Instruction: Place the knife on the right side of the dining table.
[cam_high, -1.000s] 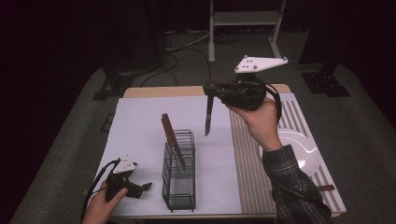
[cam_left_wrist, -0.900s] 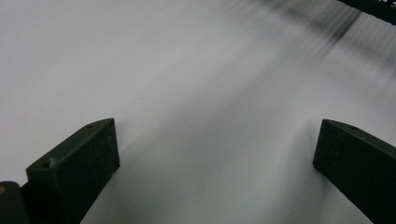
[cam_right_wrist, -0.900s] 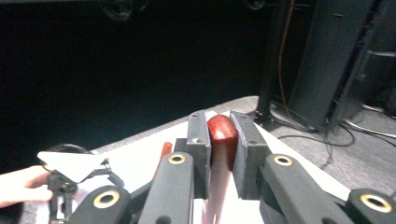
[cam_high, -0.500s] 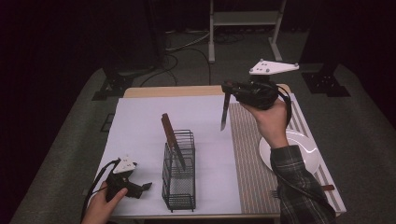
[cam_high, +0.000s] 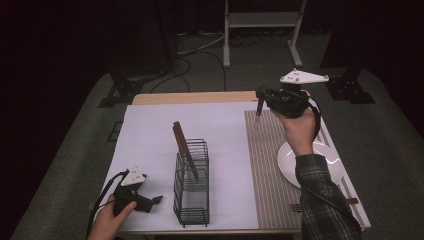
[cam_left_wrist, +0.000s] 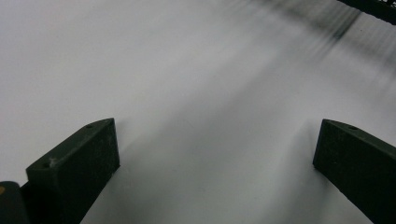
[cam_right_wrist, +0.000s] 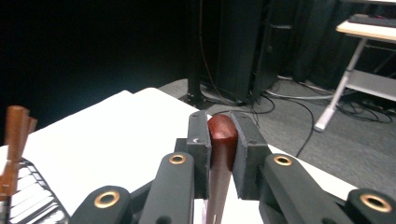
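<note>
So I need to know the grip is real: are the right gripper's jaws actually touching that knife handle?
Touching. The right gripper view shows the right gripper with both jaws pressed flat against the knife's reddish-brown handle, no gap on either side.

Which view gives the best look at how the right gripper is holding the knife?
The right gripper view: the jaws close on the knife's red-brown handle, seen close up. The high view shows the right gripper raised over the striped mat with the blade hanging down, small and dim. The left gripper view faces the white table cover.
</note>
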